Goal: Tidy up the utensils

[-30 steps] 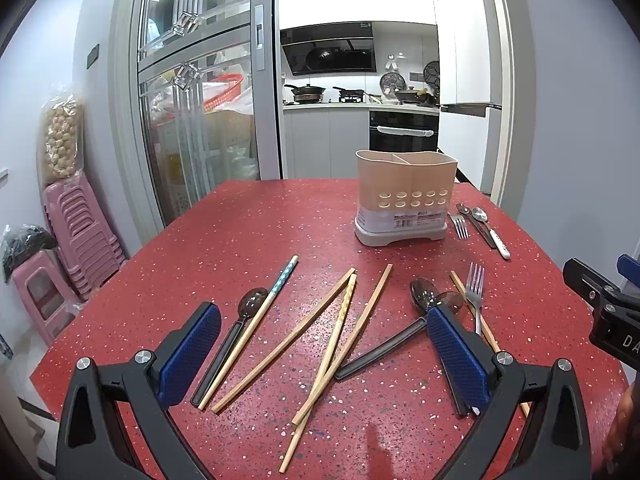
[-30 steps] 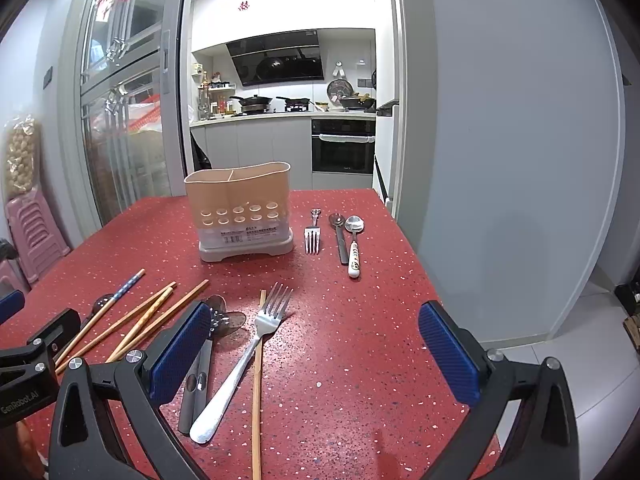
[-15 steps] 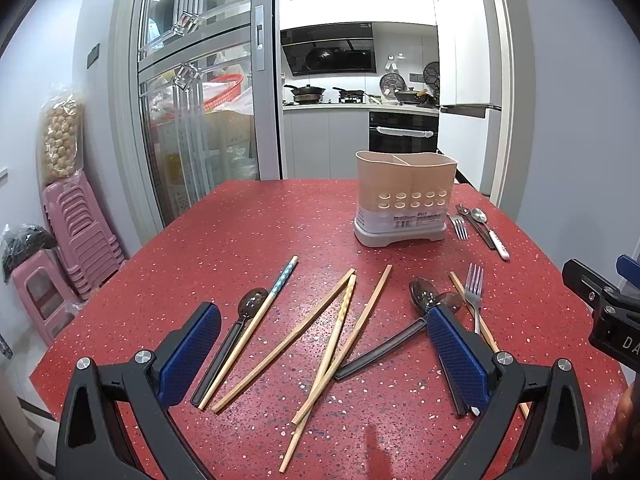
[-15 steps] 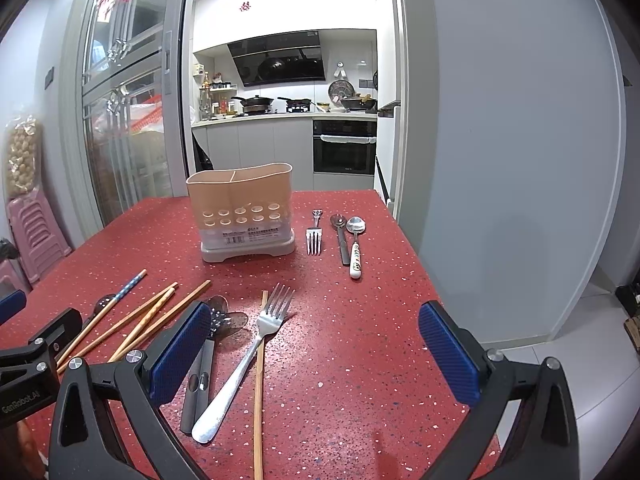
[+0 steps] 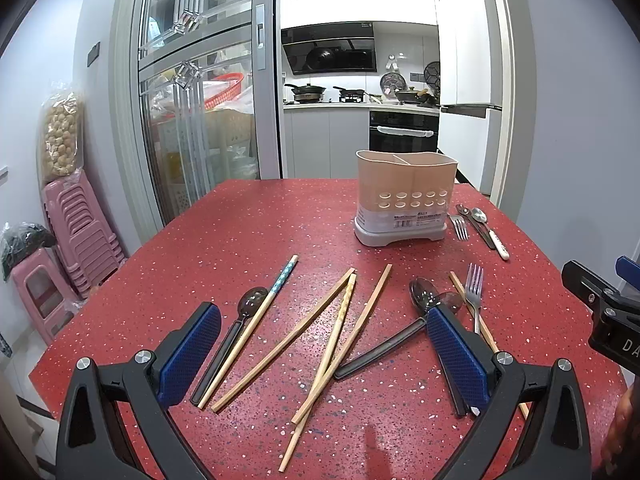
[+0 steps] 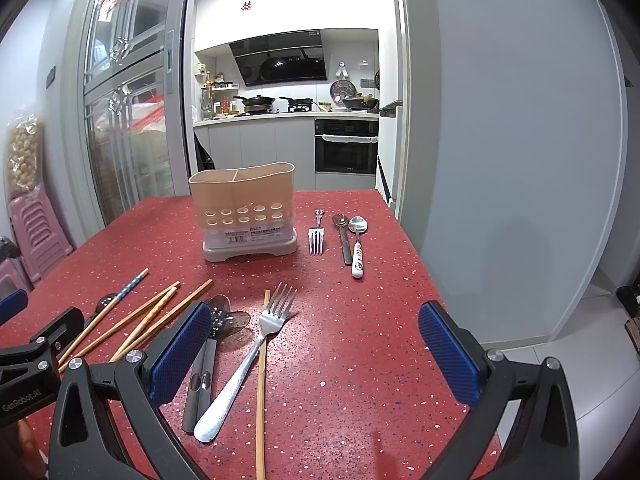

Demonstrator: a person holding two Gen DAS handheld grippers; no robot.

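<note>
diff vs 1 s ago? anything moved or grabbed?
Nothing grabbed or released. In the right wrist view the scene sits slightly lower than before, so the right gripper tilted or rose a touch. The left gripper held its place. Both jaws remain wide open and empty. The utensil holder, chopsticks and large fork lie where they were on the red table.

A red speckled table (image 5: 240, 240) holds a beige utensil holder (image 5: 404, 204) standing upright near its far edge. Beside the holder lie a small fork (image 6: 316, 236) and two spoons (image 6: 352, 240). Nearer, loose chopsticks (image 5: 340, 320), dark spoons (image 5: 424, 296) and a large fork (image 6: 256, 344) lie scattered.
</note>
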